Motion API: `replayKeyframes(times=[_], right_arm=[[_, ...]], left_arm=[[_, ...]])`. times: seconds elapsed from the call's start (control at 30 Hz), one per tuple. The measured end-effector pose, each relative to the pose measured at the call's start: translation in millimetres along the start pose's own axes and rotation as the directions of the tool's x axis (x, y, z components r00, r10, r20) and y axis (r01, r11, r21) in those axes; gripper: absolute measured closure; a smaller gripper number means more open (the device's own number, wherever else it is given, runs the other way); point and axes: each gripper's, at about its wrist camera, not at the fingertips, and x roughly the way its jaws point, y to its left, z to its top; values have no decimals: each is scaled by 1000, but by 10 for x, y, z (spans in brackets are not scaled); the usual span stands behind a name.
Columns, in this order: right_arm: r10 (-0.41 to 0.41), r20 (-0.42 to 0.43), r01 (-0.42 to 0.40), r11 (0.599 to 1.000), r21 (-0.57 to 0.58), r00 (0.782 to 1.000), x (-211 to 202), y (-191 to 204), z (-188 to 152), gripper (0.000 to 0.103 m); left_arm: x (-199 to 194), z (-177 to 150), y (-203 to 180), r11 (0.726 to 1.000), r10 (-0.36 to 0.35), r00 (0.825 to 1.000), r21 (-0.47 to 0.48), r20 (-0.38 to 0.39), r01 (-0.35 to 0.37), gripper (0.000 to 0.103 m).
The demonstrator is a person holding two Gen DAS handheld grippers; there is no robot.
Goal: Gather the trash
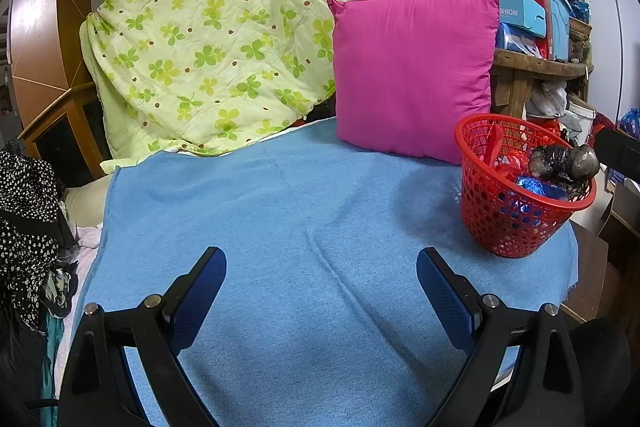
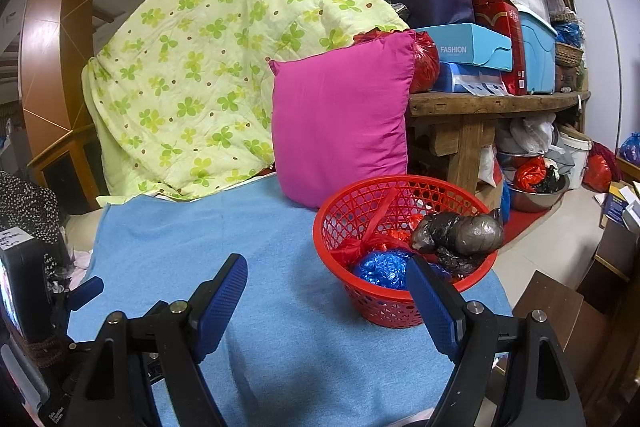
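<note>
A red mesh basket [image 2: 400,301] stands on the right side of a blue cloth [image 2: 248,227]; it also shows in the left wrist view [image 1: 516,223]. Inside lie a black bagged bundle [image 2: 460,231], a blue crumpled bag [image 2: 382,267] and a red bag [image 2: 356,245]. My right gripper [image 2: 326,281] is open and empty, just left of and in front of the basket. My left gripper [image 1: 322,273] is open and empty over the bare blue cloth [image 1: 300,207], with the basket far to its right. The left gripper shows at the left edge of the right wrist view [image 2: 82,291].
A pink pillow [image 2: 340,123] leans behind the basket, beside a green clover quilt [image 2: 208,67]. A wooden bench [image 2: 480,107] stacked with boxes stands at the right, with bags and a metal bowl [image 2: 536,195] on the floor. Dark spotted clothing [image 1: 24,227] lies left.
</note>
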Motion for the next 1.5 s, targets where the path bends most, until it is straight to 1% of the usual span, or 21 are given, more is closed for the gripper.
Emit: replayKeyframes(times=[1.0, 1.5], right_arm=[[-6, 3, 6, 1000, -5, 1000, -42, 34, 61, 19], [-17, -5, 17, 1000, 7, 1000, -26, 11, 10, 19]], left_arm=[[6, 10, -15, 1000, 7, 1000, -2, -3, -7, 7], [28, -3, -27, 1000, 4, 1000, 2, -3, -4, 7]])
